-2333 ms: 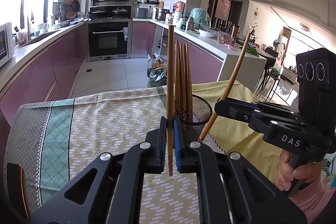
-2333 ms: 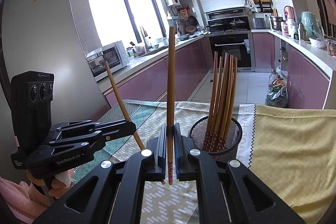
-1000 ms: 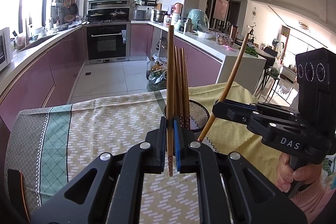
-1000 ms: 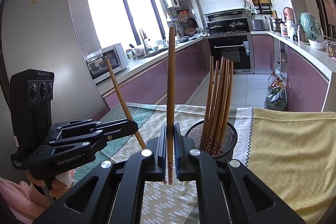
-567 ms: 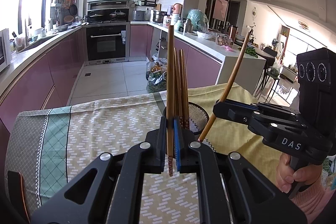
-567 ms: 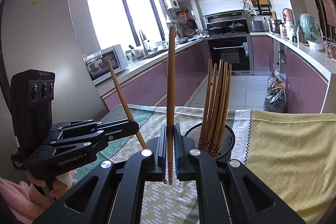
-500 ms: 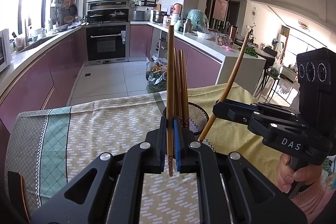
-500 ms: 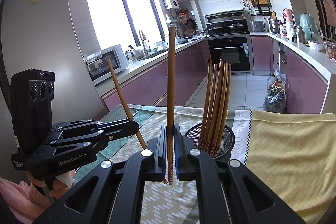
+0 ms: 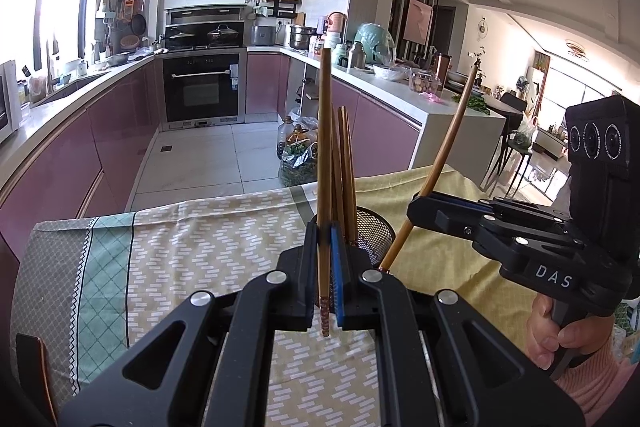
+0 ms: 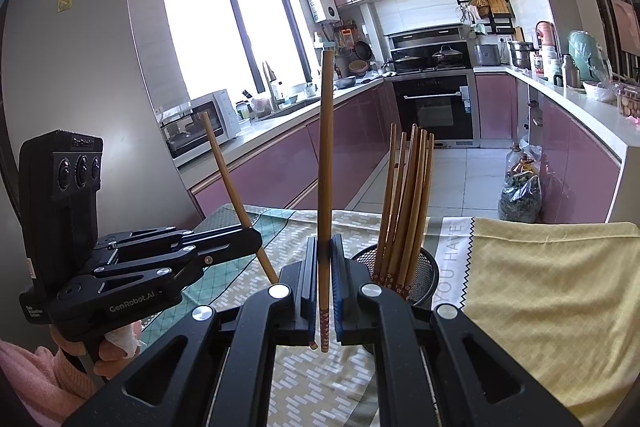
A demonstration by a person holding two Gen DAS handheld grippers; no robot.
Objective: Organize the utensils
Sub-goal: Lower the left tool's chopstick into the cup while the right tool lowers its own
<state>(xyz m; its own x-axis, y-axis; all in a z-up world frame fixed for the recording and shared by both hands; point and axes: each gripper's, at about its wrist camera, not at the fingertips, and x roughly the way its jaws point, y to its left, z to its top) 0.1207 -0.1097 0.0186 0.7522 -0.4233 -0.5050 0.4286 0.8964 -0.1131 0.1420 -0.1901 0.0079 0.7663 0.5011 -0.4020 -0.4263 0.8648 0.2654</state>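
Very little had changed over the last couple of seconds. The black wire-mesh cup (image 10: 424,271) with its bundle of brown wooden chopsticks (image 10: 404,203) had drifted slightly closer and lower in both wrist views. After that, both hands had held still.

The left tongs (image 9: 324,239) were clenched on one long brown wooden chopstick, the left chopstick (image 9: 325,167). It stood upright with its patterned tip hanging just below the pads. The right tongs (image 10: 325,251) were clenched on a matching brown stick, the right chopstick (image 10: 326,147), held the same way.

Neither stick was in the cup. Both hung above the cloth, just short of the rim and on the near side of it. I judged that the approach was done and the drop into the cup was still to come. The sticks would go in one at a time so they didn't clash with the bundle.

The desk (image 9: 200,239) was covered by a beige cloth with a white dash pattern and a green lattice border. A plain yellow cloth (image 10: 540,287) overlapped it on the right. A hand (image 9: 560,331) in a pink sleeve gripped the right handle.

Beyond the desk lay a kitchen with glossy mauve cabinets and a black built-in oven (image 9: 204,91). A white microwave (image 10: 200,123) sat under a bright window (image 10: 224,39).
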